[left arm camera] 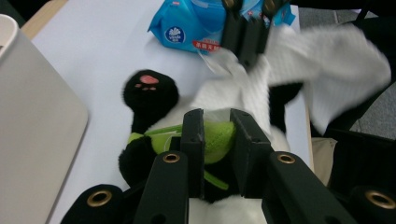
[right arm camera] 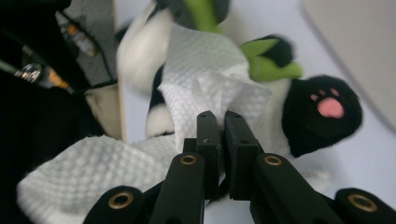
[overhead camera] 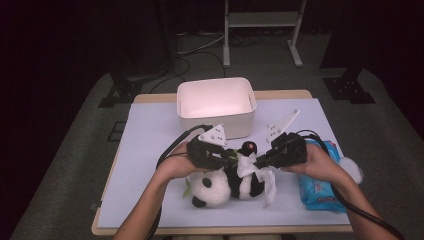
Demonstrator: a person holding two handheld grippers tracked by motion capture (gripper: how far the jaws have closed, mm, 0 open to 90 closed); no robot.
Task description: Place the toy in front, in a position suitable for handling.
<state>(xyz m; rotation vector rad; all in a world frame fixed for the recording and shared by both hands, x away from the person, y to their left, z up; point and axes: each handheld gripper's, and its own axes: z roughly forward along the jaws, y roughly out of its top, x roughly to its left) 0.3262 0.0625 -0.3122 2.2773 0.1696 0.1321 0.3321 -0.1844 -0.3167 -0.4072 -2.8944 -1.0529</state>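
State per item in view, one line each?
left gripper: shut on the panda's green leaf piece
right gripper: shut on the white wipe
plush panda: lying on the table
white bin: upright, looks empty
wipes pack: flat beside the right hand

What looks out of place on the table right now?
Nothing spilled or damaged. The panda lies on its back, not upright. The left gripper is shut on its green leaf, and the right gripper pinches a white wipe over its belly. The wipes pack hangs slightly over the table's right edge.
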